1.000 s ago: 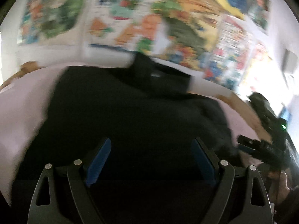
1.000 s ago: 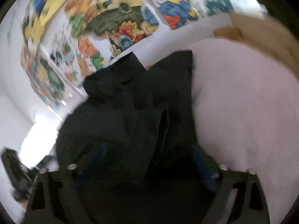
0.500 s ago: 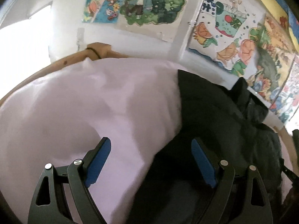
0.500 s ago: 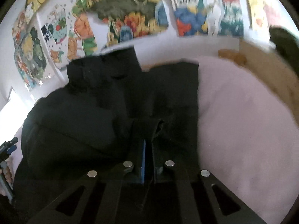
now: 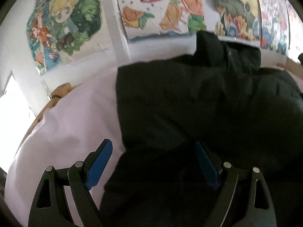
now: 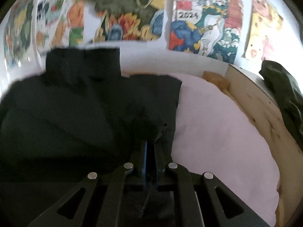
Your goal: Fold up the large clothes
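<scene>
A large black garment (image 5: 198, 109) lies spread on a pale pink sheet (image 5: 75, 124); its collar end (image 6: 83, 66) rises toward the far wall. My left gripper (image 5: 153, 158) is open, its blue pads (image 5: 98, 162) straddling the garment's near left edge, with cloth lying between them. My right gripper (image 6: 150, 147) is shut on a fold of the black garment (image 6: 75, 113) near its right edge, the cloth bunched at the fingertips.
Colourful posters (image 6: 204, 24) cover the white wall behind. A wooden rim (image 6: 265, 117) edges the pink surface (image 6: 217, 132) on the right, with a dark green cloth (image 6: 284, 90) beyond it. A bright window (image 5: 11, 113) is at the far left.
My right gripper closed from open onto the garment's fold about half a second ago and still holds it. My left gripper swung over to the garment's left edge and stays open.
</scene>
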The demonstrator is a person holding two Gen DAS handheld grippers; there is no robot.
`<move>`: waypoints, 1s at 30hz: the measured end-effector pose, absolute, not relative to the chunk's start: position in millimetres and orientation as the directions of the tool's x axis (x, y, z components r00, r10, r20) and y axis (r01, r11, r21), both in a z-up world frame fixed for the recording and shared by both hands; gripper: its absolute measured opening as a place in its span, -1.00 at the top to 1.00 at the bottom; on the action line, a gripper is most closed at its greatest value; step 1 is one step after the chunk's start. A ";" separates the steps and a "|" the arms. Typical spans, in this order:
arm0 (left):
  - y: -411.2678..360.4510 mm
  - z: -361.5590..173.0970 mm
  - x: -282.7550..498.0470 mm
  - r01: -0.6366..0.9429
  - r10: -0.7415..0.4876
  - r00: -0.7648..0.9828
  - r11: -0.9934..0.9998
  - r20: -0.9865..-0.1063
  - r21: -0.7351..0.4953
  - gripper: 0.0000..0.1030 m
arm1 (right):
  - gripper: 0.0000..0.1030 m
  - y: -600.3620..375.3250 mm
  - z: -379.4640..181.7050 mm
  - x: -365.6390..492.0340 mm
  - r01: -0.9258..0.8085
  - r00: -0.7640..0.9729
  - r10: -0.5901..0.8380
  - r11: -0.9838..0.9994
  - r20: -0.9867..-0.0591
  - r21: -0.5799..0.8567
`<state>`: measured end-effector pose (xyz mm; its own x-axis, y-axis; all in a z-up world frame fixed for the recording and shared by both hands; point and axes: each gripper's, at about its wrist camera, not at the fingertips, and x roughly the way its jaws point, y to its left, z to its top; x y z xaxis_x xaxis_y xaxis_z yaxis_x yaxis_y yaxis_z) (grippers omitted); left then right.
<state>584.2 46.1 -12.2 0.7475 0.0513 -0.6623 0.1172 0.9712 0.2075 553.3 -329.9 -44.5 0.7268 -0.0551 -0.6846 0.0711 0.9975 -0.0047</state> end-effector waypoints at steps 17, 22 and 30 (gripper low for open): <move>67.6 -52.0 604.3 0.114 -0.050 0.707 0.993 -0.705 0.044 -0.99 | 0.78 -316.5 -96.4 570.7 0.016 0.677 -0.092 0.994 -0.730 -0.111; 75.7 -37.2 597.6 0.096 -0.062 0.714 0.995 -0.697 0.009 -0.98 | 0.78 -324.2 -85.7 562.0 0.023 0.708 -0.047 0.999 -0.705 -0.044; 81.4 13.9 569.4 0.127 -0.130 0.772 0.991 -0.623 -0.050 -0.97 | -0.40 -349.9 -34.3 540.5 -0.032 0.775 0.117 0.989 -0.621 0.146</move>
<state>569.4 81.4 13.9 0.7716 -0.1305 -0.6226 0.1274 0.9906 -0.0497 540.5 -349.9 -34.3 0.7749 0.1168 -0.6212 -0.0320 0.9888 0.1459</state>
